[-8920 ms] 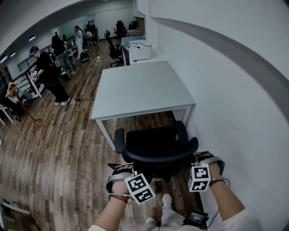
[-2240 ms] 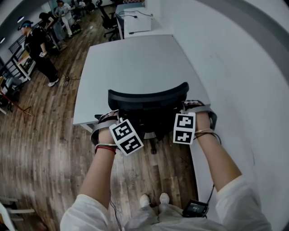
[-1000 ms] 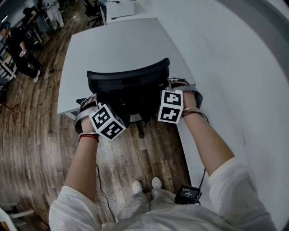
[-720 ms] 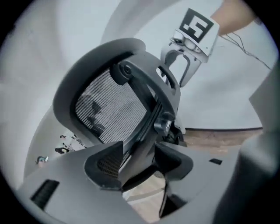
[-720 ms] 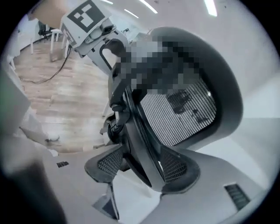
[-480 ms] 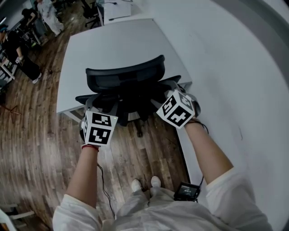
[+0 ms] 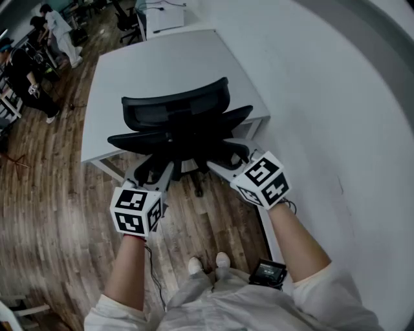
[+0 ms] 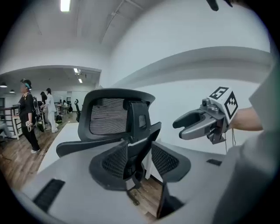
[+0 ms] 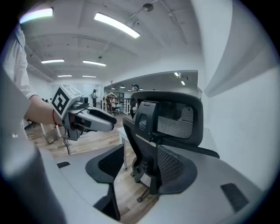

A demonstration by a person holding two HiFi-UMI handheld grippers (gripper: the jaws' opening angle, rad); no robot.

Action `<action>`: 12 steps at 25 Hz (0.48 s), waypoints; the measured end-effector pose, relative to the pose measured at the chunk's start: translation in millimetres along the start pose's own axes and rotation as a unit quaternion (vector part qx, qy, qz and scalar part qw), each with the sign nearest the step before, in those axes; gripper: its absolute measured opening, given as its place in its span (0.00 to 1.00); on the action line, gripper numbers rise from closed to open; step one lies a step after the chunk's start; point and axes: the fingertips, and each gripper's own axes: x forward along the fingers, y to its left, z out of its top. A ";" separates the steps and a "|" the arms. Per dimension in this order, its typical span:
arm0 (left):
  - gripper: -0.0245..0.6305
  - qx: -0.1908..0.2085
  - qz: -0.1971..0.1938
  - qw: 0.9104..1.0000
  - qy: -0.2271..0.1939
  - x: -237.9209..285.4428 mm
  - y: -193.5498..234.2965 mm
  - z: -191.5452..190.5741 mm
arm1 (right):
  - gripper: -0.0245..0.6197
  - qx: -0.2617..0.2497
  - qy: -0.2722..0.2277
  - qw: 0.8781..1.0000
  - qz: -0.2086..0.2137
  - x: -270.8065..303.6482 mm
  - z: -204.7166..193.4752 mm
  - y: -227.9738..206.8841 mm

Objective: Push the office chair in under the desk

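The black office chair stands tucked against the white desk, with its mesh backrest upright at the near edge. My left gripper hangs just behind the chair's left side and does not touch it. Its jaws are closing, and only air lies between them. In the left gripper view the jaws of that gripper frame the chair from a short way off. My right gripper is open behind the chair's right side, clear of it. The right gripper view shows the chair beyond its spread jaws.
A white wall runs close along the desk's right side. Wooden floor spreads to the left, where people stand far off. Another desk with a chair is at the back. My feet are behind the chair.
The chair has gone in under the desk. Both grippers, which were at the backrest's sides a second ago, have drawn back toward me and off the chair.
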 end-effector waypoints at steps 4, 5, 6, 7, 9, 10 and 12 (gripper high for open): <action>0.20 -0.005 -0.032 0.999 -0.024 -18.0 -23.3 0.7 | 0.33 0.017 -0.014 1.000 0.013 -13.4 -5.7 22.3; 0.16 -0.006 -0.038 0.999 -0.032 -22.7 -28.8 2.1 | 0.29 0.020 -0.023 0.999 0.016 -17.7 -4.1 27.1; 0.12 -0.005 -0.044 0.998 -0.039 -27.1 -34.8 3.4 | 0.23 0.021 -0.033 0.999 0.019 -22.3 -2.0 32.1; 0.09 -0.001 -0.050 0.998 -0.045 -31.3 -41.5 4.4 | 0.18 0.021 -0.044 0.999 0.024 -27.0 0.3 37.5; 0.06 0.013 -0.063 0.997 -0.051 -38.1 -56.5 4.5 | 0.15 0.026 -0.064 0.997 0.038 -36.6 5.1 49.2; 0.05 0.017 -0.070 0.996 -0.052 -41.1 -63.7 4.3 | 0.14 0.029 -0.072 0.996 0.045 -41.1 7.5 55.1; 0.04 0.016 -0.083 0.995 -0.056 -46.8 -76.4 3.6 | 0.13 0.037 -0.085 0.994 0.059 -49.4 12.4 67.5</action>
